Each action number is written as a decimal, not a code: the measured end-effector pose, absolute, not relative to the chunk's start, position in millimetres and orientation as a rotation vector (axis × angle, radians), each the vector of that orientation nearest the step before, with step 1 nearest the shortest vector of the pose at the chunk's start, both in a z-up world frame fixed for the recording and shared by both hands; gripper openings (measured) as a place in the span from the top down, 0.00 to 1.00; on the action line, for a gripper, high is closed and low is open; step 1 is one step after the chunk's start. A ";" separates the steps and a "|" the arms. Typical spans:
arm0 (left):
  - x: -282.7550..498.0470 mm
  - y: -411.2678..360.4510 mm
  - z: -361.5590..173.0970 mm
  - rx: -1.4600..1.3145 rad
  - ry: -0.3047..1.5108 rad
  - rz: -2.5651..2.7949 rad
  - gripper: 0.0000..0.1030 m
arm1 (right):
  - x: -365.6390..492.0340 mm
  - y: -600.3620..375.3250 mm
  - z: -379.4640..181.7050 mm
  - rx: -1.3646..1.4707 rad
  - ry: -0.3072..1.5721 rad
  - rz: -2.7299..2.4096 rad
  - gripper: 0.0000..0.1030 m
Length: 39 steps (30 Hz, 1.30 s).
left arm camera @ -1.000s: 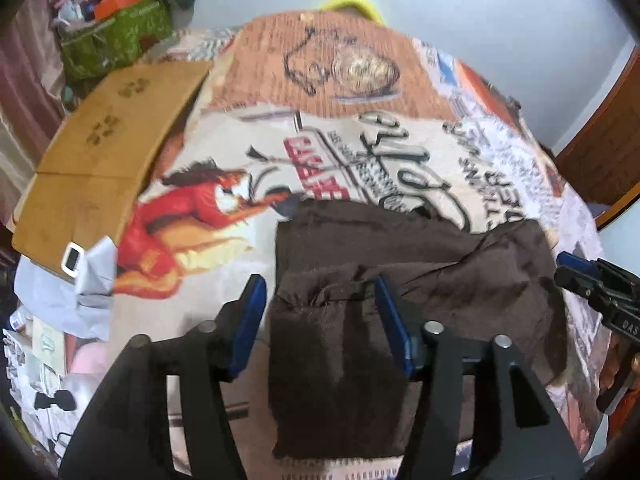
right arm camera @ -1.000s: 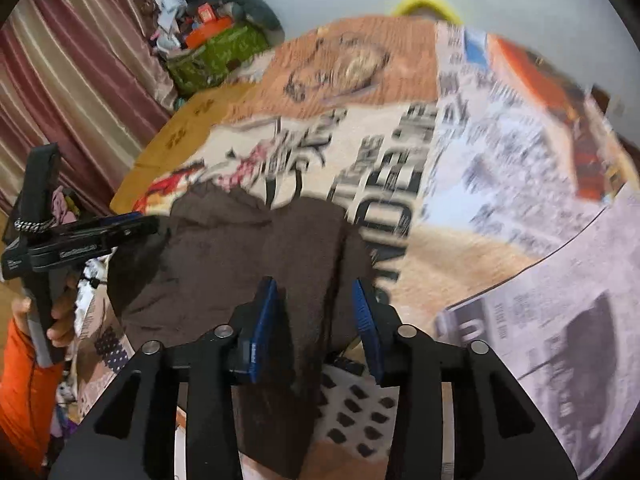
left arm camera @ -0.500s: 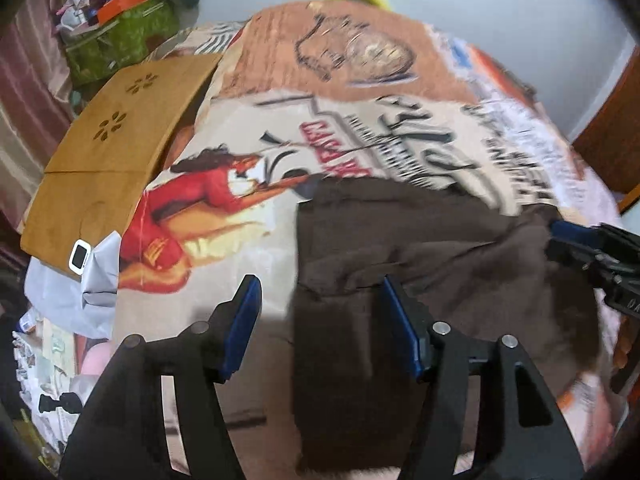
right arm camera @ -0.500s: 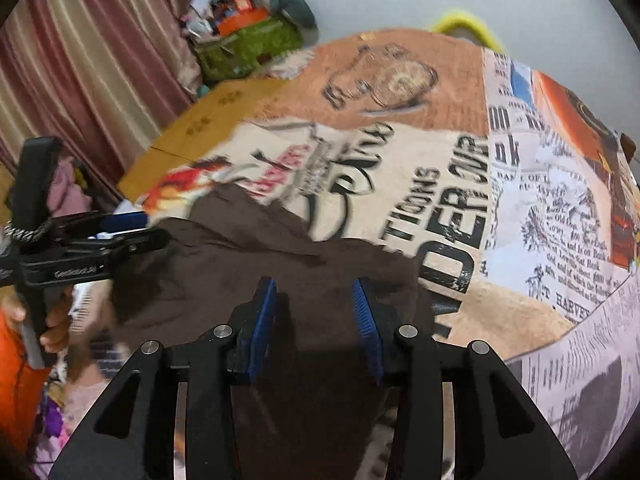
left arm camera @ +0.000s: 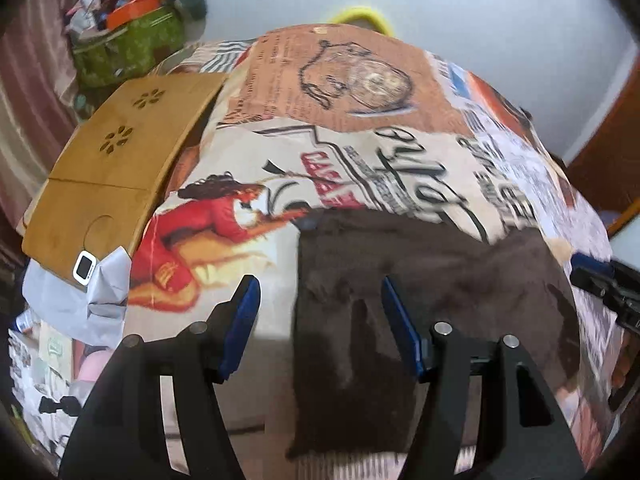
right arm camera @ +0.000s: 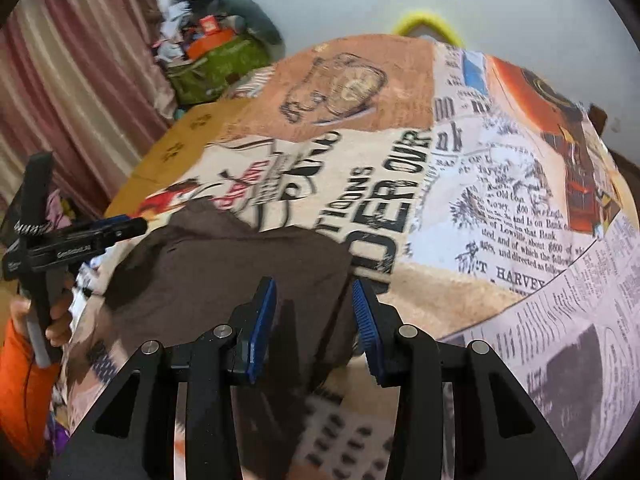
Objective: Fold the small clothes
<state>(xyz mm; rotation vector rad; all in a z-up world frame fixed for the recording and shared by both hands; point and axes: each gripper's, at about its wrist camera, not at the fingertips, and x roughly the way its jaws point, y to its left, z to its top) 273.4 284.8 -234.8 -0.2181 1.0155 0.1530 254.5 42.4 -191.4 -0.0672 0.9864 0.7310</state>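
Observation:
A dark brown garment (left arm camera: 440, 280) lies spread on the printed bedspread (left arm camera: 360, 92). My left gripper (left arm camera: 318, 282) hovers over its left edge with the jaws wide apart. That edge runs between the jaws and the pads do not press it. In the right wrist view my right gripper (right arm camera: 314, 283) stands over the garment's (right arm camera: 224, 272) right part. Its jaws are partly apart, with cloth below the gap and nothing pinched. The left gripper (right arm camera: 134, 224) shows there at the left, held by a hand (right arm camera: 56, 320). The right gripper's tip (left arm camera: 580, 268) shows at the left wrist view's right edge.
A wooden lap table (left arm camera: 100, 184) lies at the bed's left side, with grey cloth (left arm camera: 80, 292) below it. A green bag (left arm camera: 128, 52) with clutter stands at the back left by a striped curtain (right arm camera: 60, 80). A brown door (left arm camera: 608, 168) is on the right.
The garment looks flatter; the crease near the left jaws has smoothed out. The left jaws stand a little wider. Both views swayed and settled near where they began.

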 end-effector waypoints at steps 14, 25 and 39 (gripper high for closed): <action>221.1 294.4 -264.0 -0.317 1.096 0.210 0.31 | 230.3 49.8 -222.3 -0.123 1.075 0.777 0.51; 178.9 288.7 -207.5 -0.288 0.980 0.261 0.31 | 210.5 14.0 -181.7 -0.095 0.991 0.701 0.51; 102.1 190.3 -49.2 -0.134 0.572 0.132 0.31 | 116.7 -0.3 -29.8 0.003 0.506 0.814 0.51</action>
